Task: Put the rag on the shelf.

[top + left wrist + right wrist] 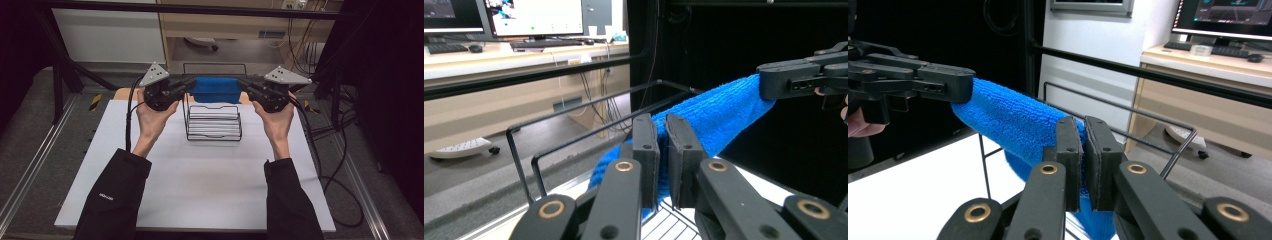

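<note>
A blue terry-cloth towel is held stretched out in the air between the two grippers, above the far side of the white worktop and just over the back of a black wire rack that stands near the middle of the worktop's far edge. The left gripper has its jaws pressed together on the towel's left end; in the left gripper view the left gripper shows blue cloth pinched in the narrow slit between its two black pads. The right gripper pinches the towel's right end in the same way, and in the right gripper view the right gripper has its jaws nearly touching with the cloth caught between them. The towel runs roughly level from one gripper to the other, its lower edge sagging a little toward the rack's upper wires. The rack's base is made of flat white slats. Both forearms in black sleeves come in from the near edge of the worktop, one on either side of the rack.
</note>
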`<state>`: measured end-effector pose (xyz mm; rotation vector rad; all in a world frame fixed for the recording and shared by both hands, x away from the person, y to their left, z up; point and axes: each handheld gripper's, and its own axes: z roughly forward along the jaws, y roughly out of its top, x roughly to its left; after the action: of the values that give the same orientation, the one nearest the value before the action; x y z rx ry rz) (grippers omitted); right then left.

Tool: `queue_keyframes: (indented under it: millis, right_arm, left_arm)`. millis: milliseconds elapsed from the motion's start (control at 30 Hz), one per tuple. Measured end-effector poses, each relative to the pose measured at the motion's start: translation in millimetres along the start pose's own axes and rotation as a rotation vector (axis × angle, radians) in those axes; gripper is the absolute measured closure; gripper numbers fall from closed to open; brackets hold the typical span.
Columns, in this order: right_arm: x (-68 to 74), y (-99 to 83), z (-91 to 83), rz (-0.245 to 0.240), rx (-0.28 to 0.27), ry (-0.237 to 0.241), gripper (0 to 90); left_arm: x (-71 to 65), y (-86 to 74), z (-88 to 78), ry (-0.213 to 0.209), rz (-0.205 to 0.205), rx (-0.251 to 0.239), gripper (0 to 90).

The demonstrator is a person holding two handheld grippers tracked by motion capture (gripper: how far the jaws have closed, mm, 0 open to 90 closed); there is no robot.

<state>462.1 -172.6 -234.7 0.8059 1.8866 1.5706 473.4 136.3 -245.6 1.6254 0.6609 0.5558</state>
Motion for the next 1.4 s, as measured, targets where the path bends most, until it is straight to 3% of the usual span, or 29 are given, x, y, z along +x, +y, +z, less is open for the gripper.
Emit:
queue_keyframes:
  millis: [400, 533, 767, 900, 1000, 1133, 1400]
  right_arm:
    - [2.1, -10.5, -1.9, -0.001, 0.044, 0.027, 85.7]
    - [2.3, -13.2, -1.7, -0.001, 0.054, 0.031, 85.6]
    - [2.5, -17.4, -1.9, -0.009, 0.063, 0.040, 85.3]
    - [2.1, -19.9, -2.2, -0.017, 0.071, 0.047, 85.1]
    - [2.0, -21.8, -2.1, -0.016, 0.070, 0.052, 84.9]
    - [2.3, -22.9, -1.4, -0.016, 0.075, 0.053, 84.6]
    - [2.5, -24.9, -0.5, -0.033, 0.086, 0.058, 82.6]
  left_arm:
    - [-0.7, -6.4, -3.8, -0.011, -0.003, 0.074, 79.9]
    - [2.5, 3.8, -10.9, -0.023, -0.040, 0.068, 77.5]
    - [4.4, 25.4, -13.7, -0.021, -0.067, 0.065, 78.5]
    - [4.1, 29.4, -8.8, -0.026, -0.068, 0.101, 83.5]
    - [1.1, 26.2, -4.8, -0.050, -0.054, 0.151, 88.9]
    - [-1.9, 17.6, 0.2, -0.059, -0.033, 0.210, 89.8]
    - [0.2, 1.7, 4.2, -0.063, -0.025, 0.262, 89.9]
